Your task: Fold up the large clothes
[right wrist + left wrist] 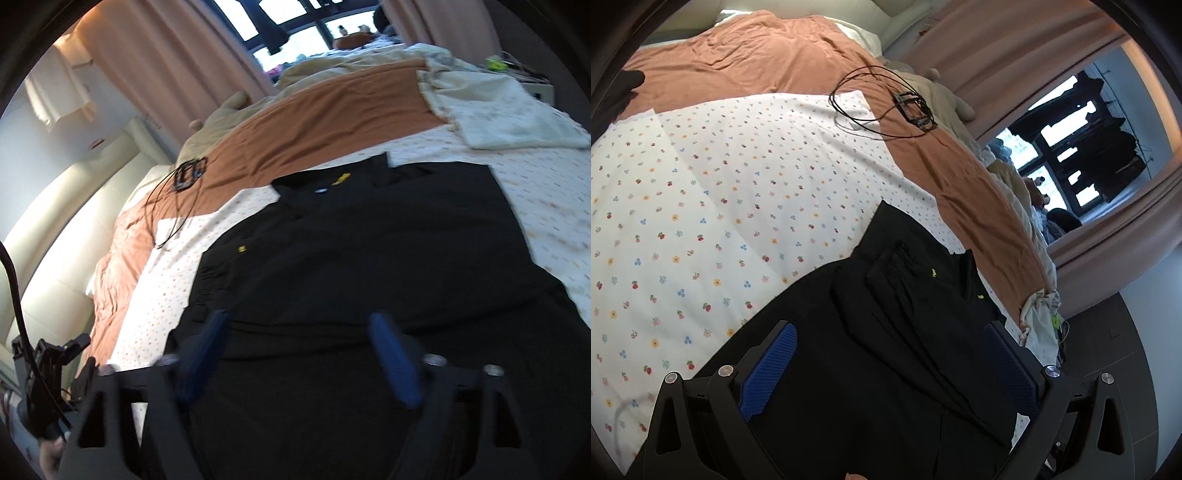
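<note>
A large black garment (908, 310) with small yellow marks lies on the floral white sheet (701, 206) of a bed. In the left wrist view it is partly folded, with layered edges. My left gripper (890, 339) is open above it, blue pads (768, 369) wide apart, nothing between them. In the right wrist view the black garment (369, 251) spreads flat toward the far edge. My right gripper (301, 332) is open just above its near part, blue pads (395, 365) apart and empty. The left gripper also shows at the lower left of the right wrist view (48, 365).
An orange blanket (746, 62) covers the bed beyond the sheet. A black frame with looped cable (912, 107) lies on it, also in the right wrist view (188, 173). A folded pale cloth (509, 114) lies at far right. Pink curtains (1015, 44) and a window stand beyond the bed.
</note>
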